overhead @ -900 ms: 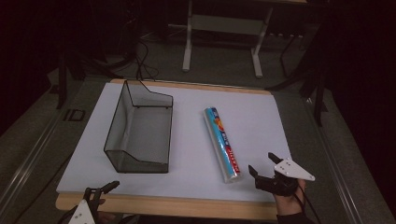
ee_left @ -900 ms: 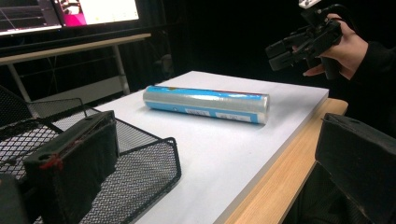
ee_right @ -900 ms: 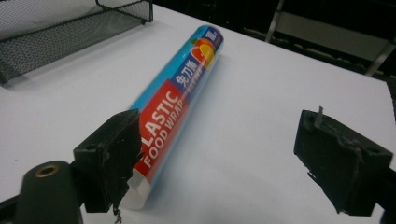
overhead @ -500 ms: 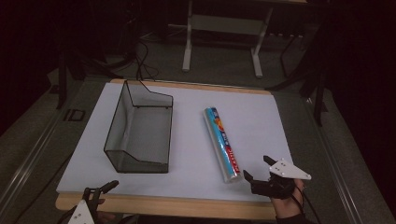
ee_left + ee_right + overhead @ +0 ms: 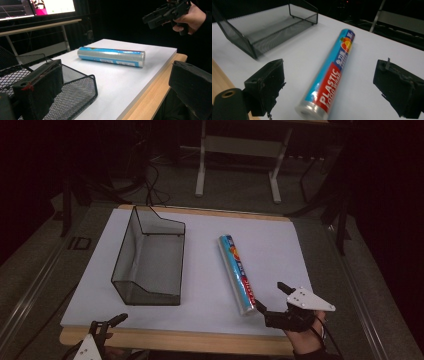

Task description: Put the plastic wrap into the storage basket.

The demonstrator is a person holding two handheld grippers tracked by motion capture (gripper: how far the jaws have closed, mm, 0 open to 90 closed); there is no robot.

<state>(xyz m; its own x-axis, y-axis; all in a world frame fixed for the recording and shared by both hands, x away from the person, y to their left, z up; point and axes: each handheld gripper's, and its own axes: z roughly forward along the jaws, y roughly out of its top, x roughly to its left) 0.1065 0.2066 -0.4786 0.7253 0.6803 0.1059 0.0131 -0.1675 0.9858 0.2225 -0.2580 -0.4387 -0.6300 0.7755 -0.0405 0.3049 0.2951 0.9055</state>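
A roll of plastic wrap (image 5: pixel 237 273) with a blue and red label lies on the white board, right of the middle. A black wire mesh tray (image 5: pixel 150 257) stands to its left, with nothing in it. My right gripper (image 5: pixel 270 295) hovers open at the roll's near end, and in the right gripper view the roll (image 5: pixel 332 75) lies between the spread jaws of that gripper (image 5: pixel 330 72), untouched. My left gripper (image 5: pixel 106 322) is open over the table's front left edge. Its view shows the tray's corner (image 5: pixel 75 90) close by and the roll (image 5: pixel 111 56) farther off.
The white board (image 5: pixel 280 245) rests on a wooden table whose edge (image 5: pixel 200 340) runs along the front. Metal table legs and cables stand on the dark floor behind. In the left gripper view, a hand holds the right gripper (image 5: pixel 165 13) at the top right.
My right gripper has shifted a little left, closing in on the roll's near end. The left gripper, the roll and the tray have not moved.
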